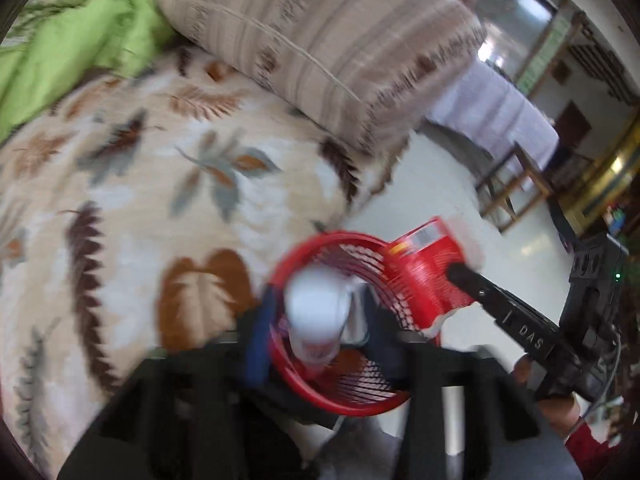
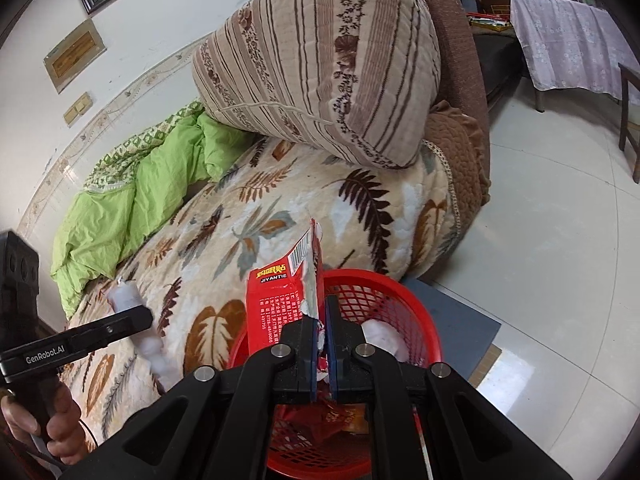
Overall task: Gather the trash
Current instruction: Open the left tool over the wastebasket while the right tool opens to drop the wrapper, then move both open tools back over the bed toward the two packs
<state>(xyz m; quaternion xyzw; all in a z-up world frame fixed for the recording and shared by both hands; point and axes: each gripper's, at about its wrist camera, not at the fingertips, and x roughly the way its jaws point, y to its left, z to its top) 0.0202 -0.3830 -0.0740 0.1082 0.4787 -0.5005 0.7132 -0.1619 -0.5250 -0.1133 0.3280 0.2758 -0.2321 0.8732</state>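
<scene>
Black linkage arms fill the bottom of the right wrist view, and the right gripper (image 2: 320, 322) has its blue-padded fingers pinched on the torn lower edge of a red snack packet (image 2: 280, 300). "JIYANTIE" is printed on the packet, with a barcode near its top corner. It is held upright over the near rim of a red mesh basket (image 2: 400, 296). Inside the basket lie a white crumpled wad (image 2: 380, 334) and red-orange wrappers (image 2: 340, 418) at the bottom.

Left to right in this view:
- At the far left the left gripper (image 2: 146, 320) reaches in, held by a hand (image 2: 44, 420). Its fingers are closed on a white crumpled tissue (image 2: 126, 294) above the leaf-print blanket (image 2: 248, 216) (more white bits trail below the tips).
- Green quilt (image 2: 132, 196) bunched against the wall.
- Striped floral bolster (image 2: 320, 68) resting on the blanket.
- Basket on the tiled floor (image 2: 560, 240), just beside the sofa's edge, with a grey mat (image 2: 460, 320) under it.
- Table with a lilac cloth (image 2: 572, 28) well apart at the far right.

The left wrist view is motion-blurred. White tissue (image 1: 316, 304) sits between the pads (image 1: 258, 332) directly over the basket (image 1: 360, 400); the red packet (image 1: 428, 272) hangs at the basket's right rim, with the right gripper's (image 1: 456, 272) finger on it.
</scene>
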